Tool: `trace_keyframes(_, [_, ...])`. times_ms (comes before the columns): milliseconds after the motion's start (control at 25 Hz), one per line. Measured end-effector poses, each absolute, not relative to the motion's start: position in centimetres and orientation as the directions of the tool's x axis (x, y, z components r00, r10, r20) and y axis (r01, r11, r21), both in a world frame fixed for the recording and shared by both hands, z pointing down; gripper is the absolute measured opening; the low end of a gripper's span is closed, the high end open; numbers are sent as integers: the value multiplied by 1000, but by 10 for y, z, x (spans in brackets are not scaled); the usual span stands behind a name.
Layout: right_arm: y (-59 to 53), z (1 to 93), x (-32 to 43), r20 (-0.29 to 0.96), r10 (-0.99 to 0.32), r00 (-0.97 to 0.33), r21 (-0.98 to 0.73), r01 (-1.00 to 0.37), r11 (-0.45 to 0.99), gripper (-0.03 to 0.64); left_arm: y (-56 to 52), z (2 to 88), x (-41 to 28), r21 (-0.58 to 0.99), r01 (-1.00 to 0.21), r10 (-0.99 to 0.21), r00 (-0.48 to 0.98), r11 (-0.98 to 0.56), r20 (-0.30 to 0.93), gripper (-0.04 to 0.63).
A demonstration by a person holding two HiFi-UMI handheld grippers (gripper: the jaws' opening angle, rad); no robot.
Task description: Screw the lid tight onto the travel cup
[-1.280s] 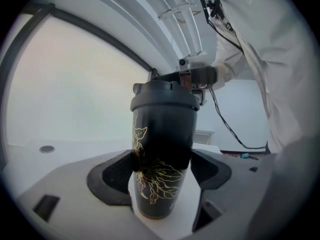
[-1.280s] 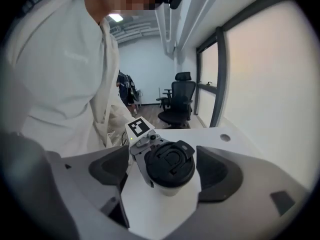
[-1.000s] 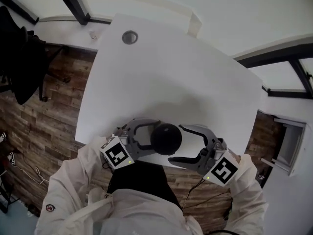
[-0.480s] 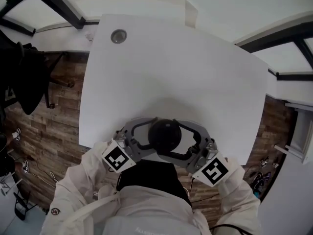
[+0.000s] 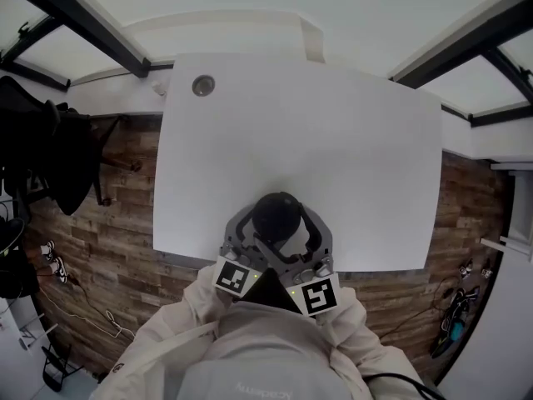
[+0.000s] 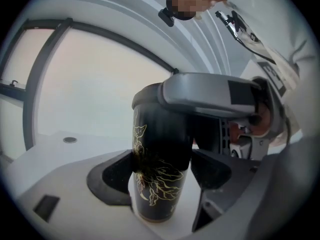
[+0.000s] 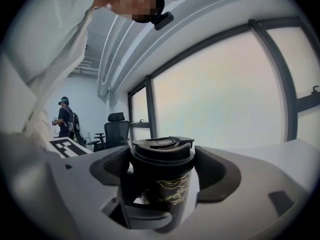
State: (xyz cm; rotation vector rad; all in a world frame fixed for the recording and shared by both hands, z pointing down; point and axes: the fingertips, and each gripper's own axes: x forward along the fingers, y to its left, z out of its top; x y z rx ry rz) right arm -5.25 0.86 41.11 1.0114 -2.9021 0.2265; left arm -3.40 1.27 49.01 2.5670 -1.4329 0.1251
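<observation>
Wrists have swung in from wide apart and now sit side by side at the head view's lower centre. The left gripper [image 6: 162, 173] clamps the travel cup [image 6: 159, 184] by its body, and the right gripper [image 7: 162, 165] clasps the lid [image 7: 161, 146]. The cup stands at the near edge of the white table [image 5: 350, 148]. This looks like one tightening twist used up, so a regrip probably comes next.

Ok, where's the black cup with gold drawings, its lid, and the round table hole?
Black cup with gold drawings [image 6: 160, 184]: left gripper view, printed side.
Black lid [image 7: 161, 145]: right gripper view, flat top.
Round grey table hole [image 5: 202, 85]: head view, its centre.
</observation>
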Motion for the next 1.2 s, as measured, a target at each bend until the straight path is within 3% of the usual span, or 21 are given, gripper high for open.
trace_keyframes(120, [12, 414, -46, 128, -643, -755, -136, -656, 743, 426, 14, 488, -30, 150, -865, -849, 500, -480, 170, 367])
trace_keyframes(280, [17, 410, -42, 125, -567, -814, -212, -580, 787, 428, 16, 487, -27, 113, -816, -799, 577, -566, 170, 367])
trace_keyframes(520, [18, 409, -36, 160, -235, -959, -157, -260, 953, 428, 13, 488, -27, 98, -674, -656, 736, -732, 168, 367])
trace_keyframes(720, [21, 427, -38, 277, 32, -960, -127, -4, 992, 428, 14, 490, -27, 93, -555, -531, 824, -827, 198, 367])
trace_keyframes(800, [20, 431, -41, 298, 75, -952, -121, 41, 992, 428, 13, 491, -24, 79, -512, -488, 847, -855, 210, 367])
trace_keyframes(960, [19, 435, -42, 312, 55, -948, -97, 26, 995, 428, 14, 493, -22, 71, -492, -465, 855, -868, 229, 367])
trace_keyframes(1080, [21, 439, -40, 316, -24, -948, -93, -56, 994, 428, 15, 495, -23, 62, -541, -515, 826, -839, 231, 367])
trace_keyframes(1200, [12, 422, -46, 173, -206, -963, -117, -227, 967, 428, 14, 495, -23, 38, -615, -593, 774, -788, 222, 367])
